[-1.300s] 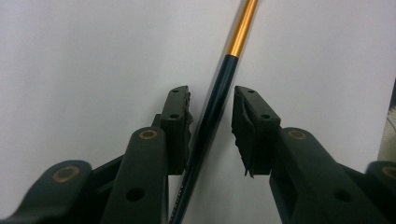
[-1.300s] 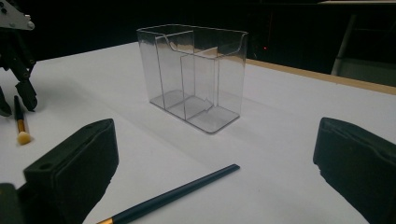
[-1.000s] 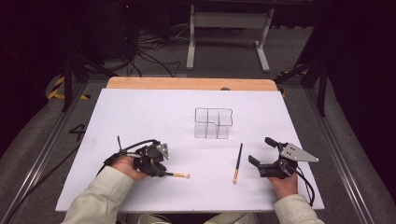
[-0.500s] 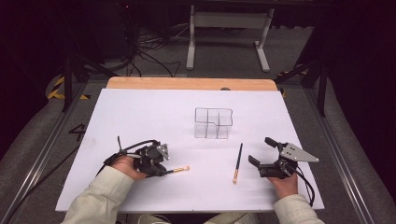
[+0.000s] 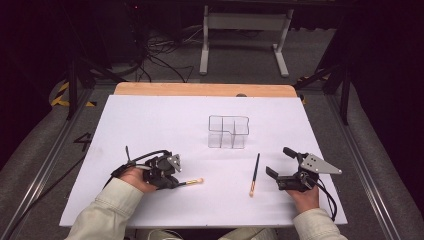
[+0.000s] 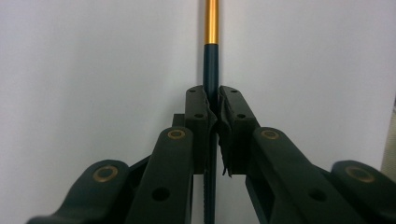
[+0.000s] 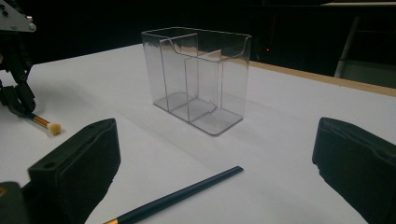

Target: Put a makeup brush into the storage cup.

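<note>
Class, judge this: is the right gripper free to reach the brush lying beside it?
Probably yes. The right gripper stands open beside the loose brush, with bare table between them.

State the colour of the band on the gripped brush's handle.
Gold, on the brush; clearest in the left gripper view.

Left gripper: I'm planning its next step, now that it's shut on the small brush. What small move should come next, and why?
Probably a short lift. The left gripper is shut on the brush, whose handle runs between the pads, while its tip lies low by the white table. Raising it would clear the surface before carrying it towards the empty clear organizer. The right gripper is open beside the second brush.
</note>
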A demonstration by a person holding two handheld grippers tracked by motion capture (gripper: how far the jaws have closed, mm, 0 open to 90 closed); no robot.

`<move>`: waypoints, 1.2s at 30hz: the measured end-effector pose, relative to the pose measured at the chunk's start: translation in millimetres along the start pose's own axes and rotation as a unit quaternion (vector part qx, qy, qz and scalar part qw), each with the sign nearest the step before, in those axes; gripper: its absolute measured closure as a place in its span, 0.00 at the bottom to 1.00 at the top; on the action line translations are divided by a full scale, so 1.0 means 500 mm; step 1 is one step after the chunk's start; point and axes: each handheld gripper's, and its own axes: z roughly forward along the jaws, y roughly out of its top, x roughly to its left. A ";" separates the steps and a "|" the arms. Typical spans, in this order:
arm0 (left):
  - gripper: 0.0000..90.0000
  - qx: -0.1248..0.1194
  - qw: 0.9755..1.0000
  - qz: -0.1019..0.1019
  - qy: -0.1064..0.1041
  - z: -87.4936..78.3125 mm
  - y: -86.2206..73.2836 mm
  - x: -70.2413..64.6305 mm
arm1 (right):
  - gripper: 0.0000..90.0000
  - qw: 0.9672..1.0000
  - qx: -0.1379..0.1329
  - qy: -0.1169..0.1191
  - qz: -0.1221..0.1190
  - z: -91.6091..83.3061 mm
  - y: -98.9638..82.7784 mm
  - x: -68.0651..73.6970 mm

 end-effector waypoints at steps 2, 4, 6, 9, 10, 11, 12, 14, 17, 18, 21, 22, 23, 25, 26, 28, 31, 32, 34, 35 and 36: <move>0.92 -0.009 1.000 0.000 0.001 -0.004 0.000 -0.001 | 0.03 1.000 -0.002 0.002 0.000 -0.001 0.001 0.001; 0.92 -0.024 1.000 -0.001 0.001 -0.013 0.000 -0.004 | 0.03 1.000 -0.005 0.005 -0.001 -0.003 0.005 0.003; 0.92 -0.042 0.999 -0.002 0.002 -0.020 0.000 -0.007 | 0.03 1.000 -0.007 0.006 -0.002 -0.003 0.008 0.005; 0.92 -0.066 0.998 0.002 0.004 -0.030 0.000 -0.009 | 0.04 1.000 -0.007 0.010 -0.004 -0.003 0.011 0.009; 0.92 -0.072 0.997 0.002 0.005 -0.033 0.000 -0.010 | 0.04 1.000 -0.007 0.012 -0.005 -0.003 0.013 0.011; 0.92 -0.082 0.997 0.005 0.005 -0.037 0.000 -0.011 | 0.04 1.000 -0.006 0.013 -0.005 -0.002 0.014 0.013; 0.92 -0.087 0.996 0.006 0.007 -0.039 0.000 -0.011 | 0.04 1.000 -0.007 0.015 -0.007 -0.002 0.015 0.014; 0.92 -0.097 0.995 0.009 0.009 -0.043 0.000 -0.014 | 0.04 1.000 -0.007 0.017 -0.007 -0.002 0.017 0.016; 0.92 -0.115 0.993 0.009 0.012 -0.052 0.001 -0.018 | 0.04 1.000 -0.008 0.021 -0.008 -0.002 0.021 0.019; 0.92 -0.124 0.992 0.011 0.013 -0.055 0.001 -0.019 | 0.04 1.000 -0.006 0.021 -0.008 -0.002 0.022 0.020; 0.92 -0.147 0.989 0.012 0.012 -0.063 0.001 -0.021 | 0.05 1.000 -0.006 0.025 -0.008 -0.002 0.026 0.024; 0.92 -0.153 0.988 0.011 0.008 -0.065 0.000 -0.022 | 0.05 1.000 -0.005 0.027 -0.009 -0.002 0.027 0.024; 0.92 -0.157 0.987 0.011 0.008 -0.067 0.000 -0.023 | 0.05 1.000 -0.006 0.029 -0.010 -0.002 0.029 0.026; 0.92 -0.171 0.985 0.012 0.007 -0.070 -0.001 -0.022 | 0.05 0.999 -0.007 0.032 -0.011 -0.001 0.033 0.029; 0.92 -0.171 0.985 0.012 0.007 -0.070 -0.001 -0.022 | 0.05 0.999 -0.007 0.035 -0.012 -0.001 0.034 0.030; 0.92 -0.191 0.982 0.009 0.005 -0.076 -0.003 -0.023 | 0.05 0.999 -0.006 0.037 -0.014 0.000 0.035 0.032; 0.92 -0.226 0.974 0.006 0.003 -0.083 -0.007 -0.021 | 0.06 0.999 -0.007 0.044 -0.013 0.001 0.041 0.039; 0.92 -0.234 0.972 0.006 0.000 -0.084 -0.009 -0.021 | 0.06 0.999 -0.008 0.047 -0.013 0.002 0.044 0.041; 0.92 -0.248 0.969 0.003 0.000 -0.085 -0.010 -0.021 | 0.06 0.999 -0.008 0.052 -0.013 0.002 0.048 0.045; 0.92 -0.258 0.966 0.004 -0.002 -0.085 -0.011 -0.020 | 0.07 0.998 -0.009 0.057 -0.013 0.003 0.051 0.047; 0.92 -0.270 0.963 0.002 -0.002 -0.086 -0.012 -0.021 | 0.07 0.998 -0.008 0.061 -0.011 0.003 0.053 0.049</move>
